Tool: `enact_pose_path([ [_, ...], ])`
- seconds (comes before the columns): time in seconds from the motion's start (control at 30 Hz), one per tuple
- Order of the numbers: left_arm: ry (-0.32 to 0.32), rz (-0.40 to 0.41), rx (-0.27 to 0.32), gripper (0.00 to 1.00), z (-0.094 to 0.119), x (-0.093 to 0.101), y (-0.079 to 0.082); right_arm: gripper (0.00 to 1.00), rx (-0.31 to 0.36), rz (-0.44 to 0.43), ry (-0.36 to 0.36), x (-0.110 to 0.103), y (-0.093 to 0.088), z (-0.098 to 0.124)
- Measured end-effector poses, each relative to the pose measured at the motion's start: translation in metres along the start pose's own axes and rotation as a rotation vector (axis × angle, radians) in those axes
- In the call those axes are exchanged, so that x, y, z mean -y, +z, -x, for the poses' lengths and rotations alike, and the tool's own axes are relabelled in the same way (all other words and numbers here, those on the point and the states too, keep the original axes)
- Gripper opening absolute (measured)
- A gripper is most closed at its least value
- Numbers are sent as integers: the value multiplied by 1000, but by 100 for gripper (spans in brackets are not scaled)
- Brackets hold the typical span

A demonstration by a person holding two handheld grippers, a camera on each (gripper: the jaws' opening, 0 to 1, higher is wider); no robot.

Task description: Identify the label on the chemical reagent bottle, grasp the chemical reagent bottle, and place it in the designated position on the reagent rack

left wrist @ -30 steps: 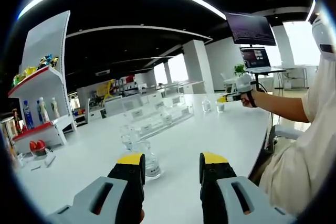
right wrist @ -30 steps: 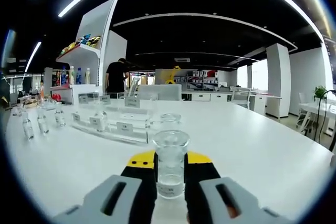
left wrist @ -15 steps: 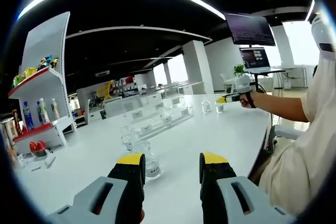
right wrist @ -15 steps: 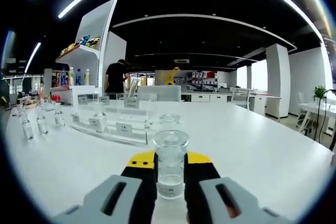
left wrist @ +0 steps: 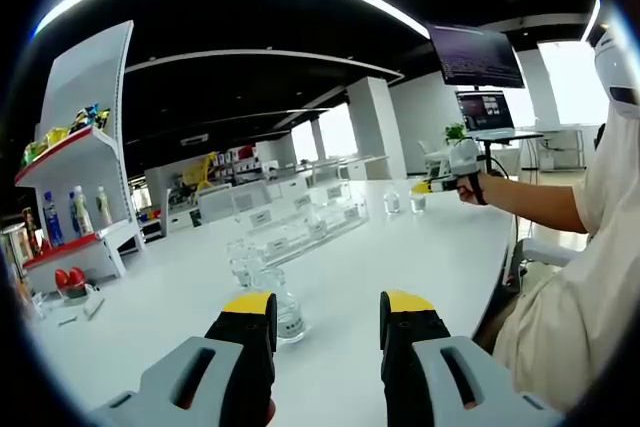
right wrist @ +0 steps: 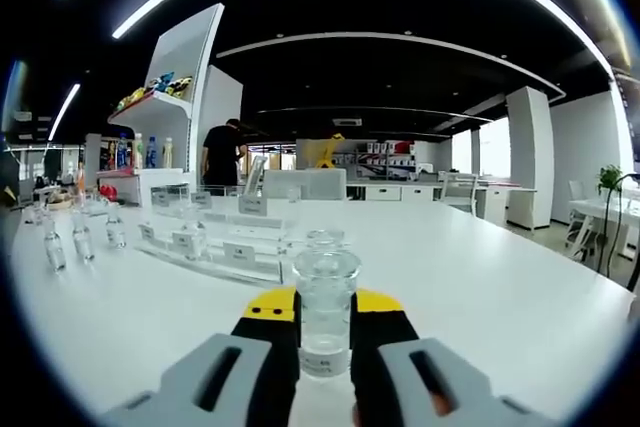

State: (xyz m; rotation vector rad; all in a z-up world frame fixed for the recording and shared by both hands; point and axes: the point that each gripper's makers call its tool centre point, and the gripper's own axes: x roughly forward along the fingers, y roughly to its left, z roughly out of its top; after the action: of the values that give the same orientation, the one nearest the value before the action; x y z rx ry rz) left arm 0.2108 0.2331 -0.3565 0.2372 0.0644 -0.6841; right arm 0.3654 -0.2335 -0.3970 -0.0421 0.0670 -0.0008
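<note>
Right hand-held gripper (right wrist: 325, 322) grips a clear glass reagent bottle (right wrist: 325, 312) between its yellow-tipped jaws, the bottle upright with a small white label near its base, whose print is too small to read. Ahead of this hand-held gripper and slightly to its left on the white table (right wrist: 480, 287) stands a clear acrylic reagent rack (right wrist: 215, 237) with small white label cards along its tiers and a few glass bottles set in it. Farther left of the rack, three small glass vials (right wrist: 82, 237) stand in a loose row on the table. Beyond them a white display shelf (right wrist: 165, 117) carries coloured packets and drink bottles, and a person in dark clothes (right wrist: 222, 155) stands beside it.

Left hand-held gripper (left wrist: 327, 332) is released, its two jaws well apart with nothing between them, low over the table (left wrist: 420, 257). Just ahead of its left jaw stands a small clear bottle (left wrist: 285, 307), with a few more glass bottles (left wrist: 243, 262) clustered behind it. The reagent rack (left wrist: 300, 222) lies farther ahead across the table. To the right, the right hand-held gripper (left wrist: 440, 182) is seen at the end of the person's outstretched arm (left wrist: 530, 202), with two small bottles (left wrist: 405, 202) on the table just beside it.
</note>
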Motion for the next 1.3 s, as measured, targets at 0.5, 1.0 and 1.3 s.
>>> enact_pose_path([
  [0.5, -3, 2, 2, 42, -1, 2, 0, 18, 35, -7, 53, -17, 27, 24],
  [1.0, 2, -1, 8, 42, 2, 2, 2, 18, 57, 0, 95, -30, 43, 39],
  [1.3, 0, 0, 7, 42, 1, 2, 2, 18, 94, 4, 121, -36, 60, 42],
])
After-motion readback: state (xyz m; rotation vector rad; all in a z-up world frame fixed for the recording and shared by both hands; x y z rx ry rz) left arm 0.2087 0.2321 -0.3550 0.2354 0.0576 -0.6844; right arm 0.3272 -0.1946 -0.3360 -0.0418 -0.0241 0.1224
